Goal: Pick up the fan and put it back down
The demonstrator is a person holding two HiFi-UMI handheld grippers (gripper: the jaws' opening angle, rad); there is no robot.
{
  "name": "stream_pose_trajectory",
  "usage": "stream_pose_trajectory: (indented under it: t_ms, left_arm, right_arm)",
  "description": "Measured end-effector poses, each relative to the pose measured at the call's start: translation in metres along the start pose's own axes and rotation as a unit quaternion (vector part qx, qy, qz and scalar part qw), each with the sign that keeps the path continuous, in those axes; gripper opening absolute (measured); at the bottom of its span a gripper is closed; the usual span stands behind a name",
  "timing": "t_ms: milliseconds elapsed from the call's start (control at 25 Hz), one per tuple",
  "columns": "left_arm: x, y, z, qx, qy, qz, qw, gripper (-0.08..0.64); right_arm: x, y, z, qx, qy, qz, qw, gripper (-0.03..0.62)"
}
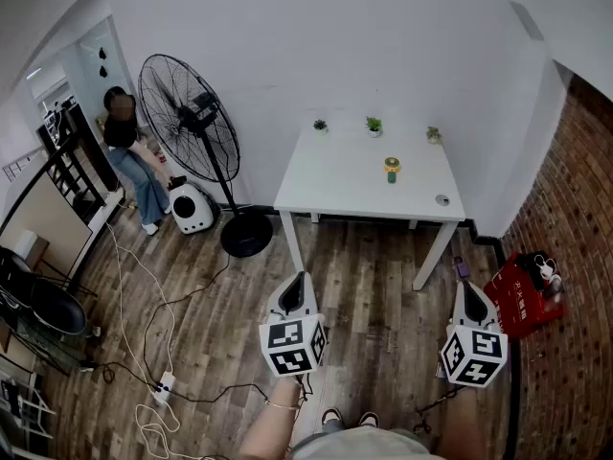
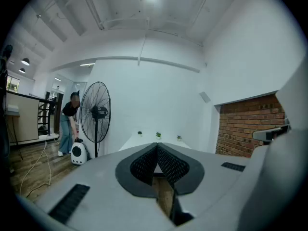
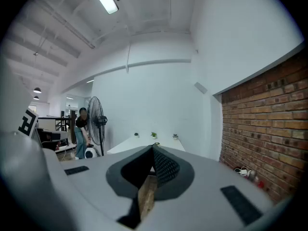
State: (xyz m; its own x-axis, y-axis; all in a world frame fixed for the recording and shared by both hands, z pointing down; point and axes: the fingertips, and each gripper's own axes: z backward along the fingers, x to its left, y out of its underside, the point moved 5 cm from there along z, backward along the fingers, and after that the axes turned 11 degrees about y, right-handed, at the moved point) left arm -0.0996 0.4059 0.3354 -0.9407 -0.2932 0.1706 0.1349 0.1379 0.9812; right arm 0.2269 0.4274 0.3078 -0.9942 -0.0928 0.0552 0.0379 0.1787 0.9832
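- Both tongs are pressed together at the tips with nothing pinched. In the left gripper view the left tongs [image 2: 157, 149] meet in a point, and the right tongs [image 3: 153, 150] do the same in the right gripper view.
- One big pedestal fan [image 1: 184, 111] stands on the floor in the upper left of the head view, against the white wall. It is well apart from both tongs.
- From the left tongs [image 1: 298, 280] the fan lies ahead and to the left. From the right tongs [image 1: 466, 287] it lies further left again, so I judge my left hand the nearer one.
- Its long axis is upright: a round dark base [image 1: 246, 235] on the floor, a thin pole [image 1: 225, 175] rising from it, and the grille on top. I would expect to take it at the pole.
- Just right of the base stands the near left leg of the white tabletop [image 1: 335, 180], so the approach has to stay left of that leg.
- A person [image 1: 129, 151] bends over a white rounded case [image 1: 192, 209] just left of the fan, which crowds that side.
- On the tabletop sits a small yellow and green item [image 1: 392, 169]; I cannot tell what it is.
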Motion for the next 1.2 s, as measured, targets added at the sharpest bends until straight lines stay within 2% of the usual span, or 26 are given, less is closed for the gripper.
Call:
stream_pose_trajectory:
  t_ms: [360,520,680,1120,1200]
  left_arm:
    - [-0.004,0.002,-0.004,0.005,-0.007,-0.001,1.0000,0.012]
    - [-0.006,0.006,-0.002,0.008,-0.011,-0.002,0.9999,0.012]
    - [-0.006,0.009,0.001,0.011,-0.018,-0.005,0.9998,0.012]
    - [0.005,0.008,0.004,0.012,-0.025,-0.008,0.9996,0.012]
    - [0.009,0.008,0.003,0.012,-0.024,-0.007,0.9996,0.012]
  right_arm:
    - [-0.006,-0.005,-0.004,-0.004,-0.005,0.002,1.000,0.000]
    - [-0.007,0.003,-0.006,0.007,-0.017,-0.018,1.000,0.002]
    - [-0.009,0.006,-0.009,0.001,-0.013,-0.026,1.000,0.002]
    - [0.002,0.006,-0.013,-0.007,-0.021,-0.029,0.999,0.004]
    - [0.007,0.006,-0.015,-0.005,-0.024,-0.028,0.999,0.067]
